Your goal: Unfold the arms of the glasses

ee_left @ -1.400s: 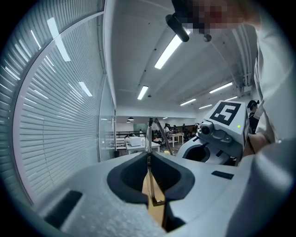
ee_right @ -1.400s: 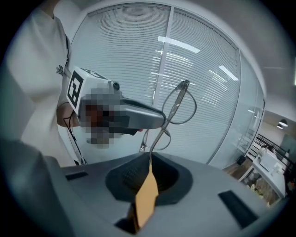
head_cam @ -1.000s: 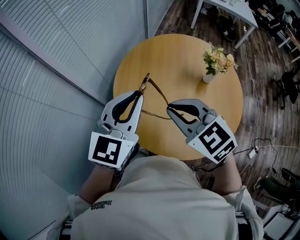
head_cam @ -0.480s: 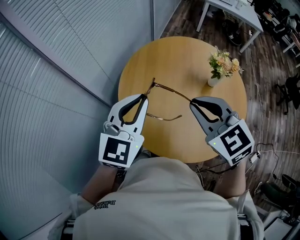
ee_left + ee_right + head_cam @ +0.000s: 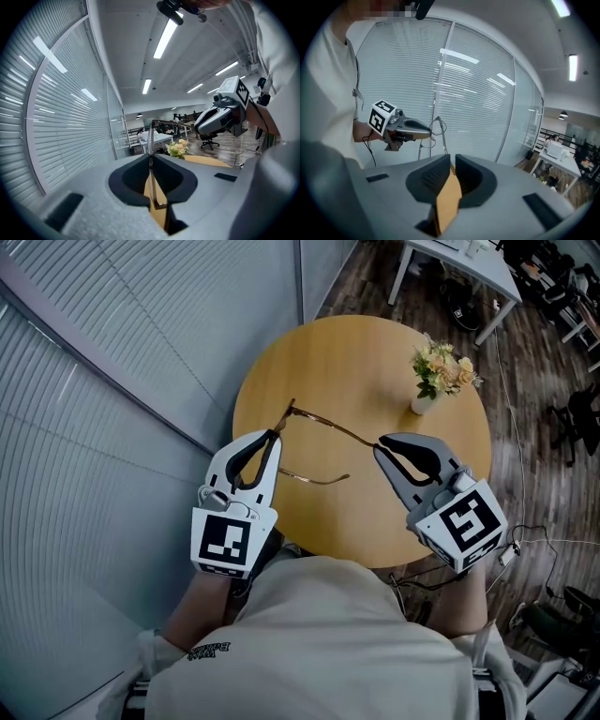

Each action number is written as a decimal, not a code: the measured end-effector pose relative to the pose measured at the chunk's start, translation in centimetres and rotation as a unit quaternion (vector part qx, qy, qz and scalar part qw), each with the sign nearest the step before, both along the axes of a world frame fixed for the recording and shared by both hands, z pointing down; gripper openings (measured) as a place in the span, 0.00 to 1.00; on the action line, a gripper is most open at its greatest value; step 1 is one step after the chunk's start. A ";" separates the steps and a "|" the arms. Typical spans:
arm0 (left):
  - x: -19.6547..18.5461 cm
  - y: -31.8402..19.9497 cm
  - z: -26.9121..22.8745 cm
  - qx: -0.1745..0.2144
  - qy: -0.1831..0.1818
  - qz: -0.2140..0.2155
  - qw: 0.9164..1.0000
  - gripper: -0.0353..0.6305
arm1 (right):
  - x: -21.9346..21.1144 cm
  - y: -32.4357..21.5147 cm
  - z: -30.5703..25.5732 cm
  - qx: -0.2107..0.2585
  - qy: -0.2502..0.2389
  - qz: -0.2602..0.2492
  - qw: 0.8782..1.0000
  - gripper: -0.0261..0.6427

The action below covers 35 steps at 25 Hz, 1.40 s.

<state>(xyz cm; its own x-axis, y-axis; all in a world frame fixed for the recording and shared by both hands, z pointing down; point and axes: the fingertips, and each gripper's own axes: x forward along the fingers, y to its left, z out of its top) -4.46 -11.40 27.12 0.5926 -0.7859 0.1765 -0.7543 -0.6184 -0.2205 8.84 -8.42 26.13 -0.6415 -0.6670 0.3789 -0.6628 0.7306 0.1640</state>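
Left tongs [image 5: 272,434] clamped tight on glasses [image 5: 289,412] frame, held above table [image 5: 375,362]. Right tongs [image 5: 380,443] pinched on arm [image 5: 342,430] tip, just swung it out sideways from folded, so that one's open. Other arm [image 5: 314,480] dangling half out, probably next.

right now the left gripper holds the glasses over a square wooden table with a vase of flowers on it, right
Not quite: the table is round, not square, as the head view shows. The rest holds: the left gripper grips the glasses over it, and a vase of flowers stands on it.
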 end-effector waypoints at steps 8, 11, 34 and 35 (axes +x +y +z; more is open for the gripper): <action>-2.8 -1.6 -1.4 0.014 0.018 -0.039 0.999 0.11 | 0.7 -1.3 -4.3 0.045 -0.089 0.040 0.994 0.10; -3.6 -2.2 -2.3 0.020 0.029 -0.053 0.998 0.11 | 1.3 -1.5 -6.9 0.071 -0.132 0.063 0.987 0.10; -8.3 0.1 -10.1 0.090 0.092 -0.096 0.987 0.11 | 5.8 3.1 -15.2 0.208 -0.159 0.149 0.953 0.10; -8.3 0.1 -9.7 0.083 0.092 -0.096 0.988 0.11 | 5.9 3.0 -14.8 0.205 -0.157 0.149 0.954 0.10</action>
<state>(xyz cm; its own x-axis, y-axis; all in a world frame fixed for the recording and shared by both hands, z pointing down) -12.77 -11.27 17.43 0.4394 -0.8963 -0.0602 -0.8911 -0.4264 -0.1554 14.71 -5.43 11.34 -0.4388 -0.8886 -0.1335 -0.8949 0.4188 0.1541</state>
